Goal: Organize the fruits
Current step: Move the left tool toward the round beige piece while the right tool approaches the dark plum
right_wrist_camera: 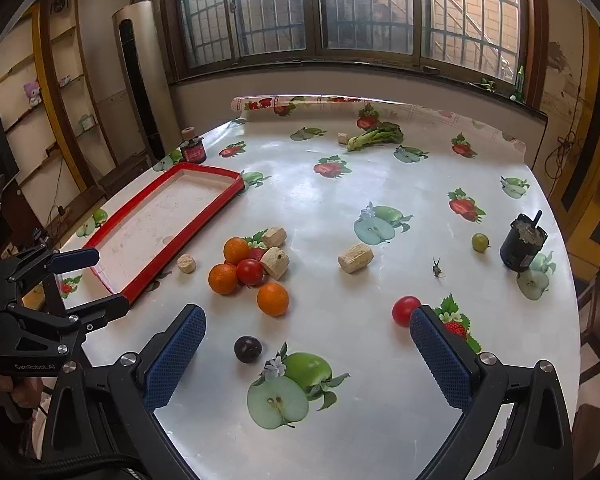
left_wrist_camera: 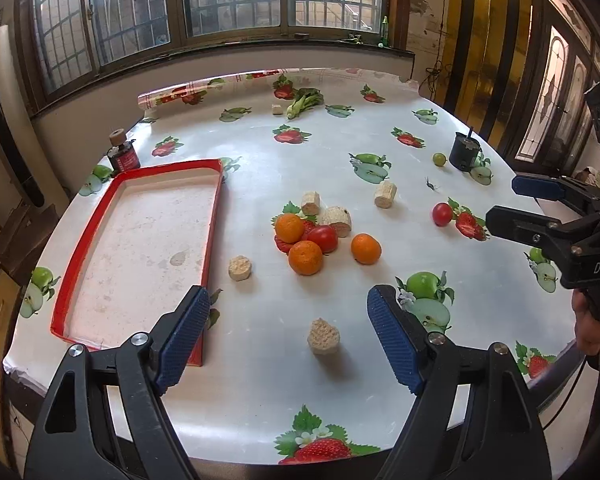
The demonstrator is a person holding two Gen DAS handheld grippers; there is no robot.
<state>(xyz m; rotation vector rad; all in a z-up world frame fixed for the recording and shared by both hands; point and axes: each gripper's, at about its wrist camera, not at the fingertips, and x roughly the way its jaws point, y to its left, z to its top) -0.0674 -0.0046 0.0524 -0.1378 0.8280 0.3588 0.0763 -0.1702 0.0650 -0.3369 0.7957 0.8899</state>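
So the landmark here is the shallow red-rimmed rectangular tray [left_wrist_camera: 214, 216], which sits empty, and I'd guess that's where the fruit is meant to end up. Just off the tray's long side, on the side away from its red jar end, there's a tight cluster: three round orange tangerines [left_wrist_camera: 305, 257] packed around a glossy red tomato [left_wrist_camera: 323, 238], all touching or nearly so, with a few beige cork-like cylinder chunks [left_wrist_camera: 337, 219] mixed in that probably aren't fruit at all. Farther from the tray there's a second small red tomato [right_wrist_camera: 406, 310], a small dark purple plum [right_wrist_camera: 247, 349] and, way out by the black can, a little green grape-like fruit [right_wrist_camera: 480, 241]. Both tools are empty right now: the left gripper [left_wrist_camera: 300, 336] has its blue ribbed pads spread wide over a cork chunk near the tray's near corner, and the right gripper [right_wrist_camera: 308, 354] is spread just as wide, with the plum sitting between its pads and the lone tomato right by one pad. Handling-wise, I reckon the tangerines are the easy ones, light, slightly squashy skin with some grip, so pinch across the widest middle. The tomatoes and the plum look smooth and slick and would bruise or pop out sideways if squeezed hard, so close gently around the equator. Everything's round too, so a nudge on that shiny plastic tablecloth [right_wrist_camera: 340, 200] will likely send it rolling.
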